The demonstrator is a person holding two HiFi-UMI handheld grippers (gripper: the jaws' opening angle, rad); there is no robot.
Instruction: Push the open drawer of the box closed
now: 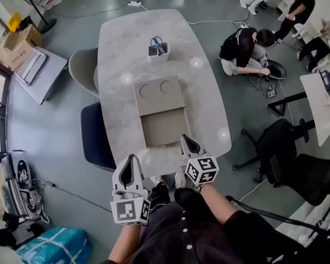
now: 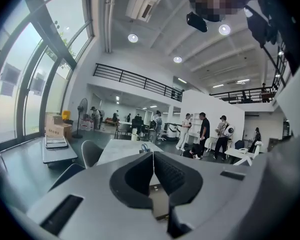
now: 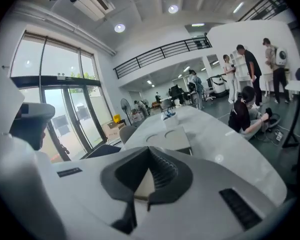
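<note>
A flat tan box (image 1: 159,94) lies in the middle of the marble table (image 1: 121,54). Its drawer (image 1: 164,127) stands pulled out toward the table's near edge, and the inside looks empty. My right gripper (image 1: 185,139) is shut, its tips just at the drawer's front right corner; touching or apart cannot be told. My left gripper (image 1: 133,159) is also shut and sits lower left of the drawer, over the table's near edge. In the right gripper view the shut gripper (image 3: 150,150) points at the drawer (image 3: 144,181) and box (image 3: 167,136). In the left gripper view the gripper (image 2: 153,155) frames the drawer (image 2: 158,200).
A white pen holder (image 1: 158,47) with blue scissors stands beyond the box. A grey chair (image 1: 82,70) and a dark blue chair (image 1: 96,136) are tucked at the table's left. Black office chairs (image 1: 280,147) stand to the right, where a person (image 1: 242,48) crouches on the floor.
</note>
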